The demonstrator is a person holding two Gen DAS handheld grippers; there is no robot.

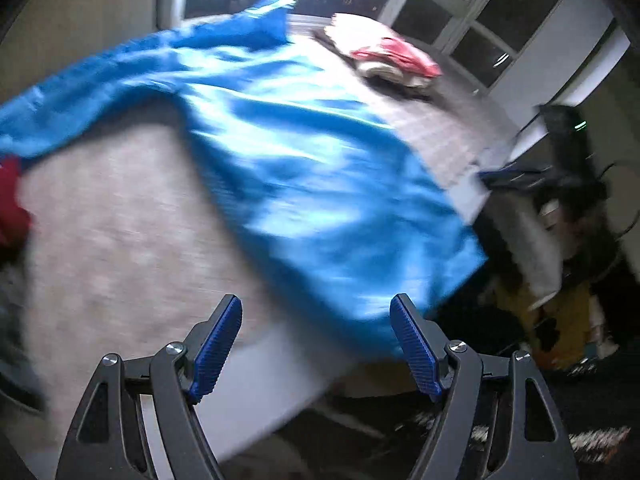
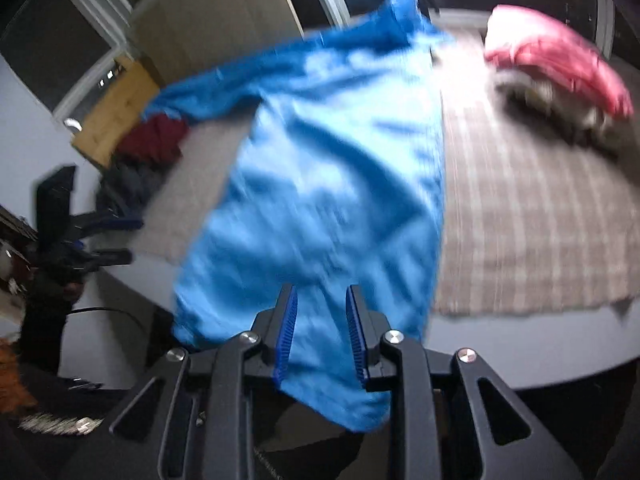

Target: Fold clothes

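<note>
Right gripper (image 2: 322, 332) half-parted astride the shiny blue satin garment's (image 2: 320, 184) hem at six o'clock, left gripper (image 1: 316, 344) splayed, empty; garment sprawls unfolded, folded pink-topped stack (image 2: 560, 76) at two o'clock

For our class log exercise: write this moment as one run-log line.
step: spreading blue garment on bed | left gripper: open, empty | right gripper: open around hem | folded pile: far corner

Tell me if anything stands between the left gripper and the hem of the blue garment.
Nothing visible does. The left gripper is open, with only bare bed cover and the bed edge between its fingers and the hem of the blue garment. The red cloth lies well off to the left.
</note>
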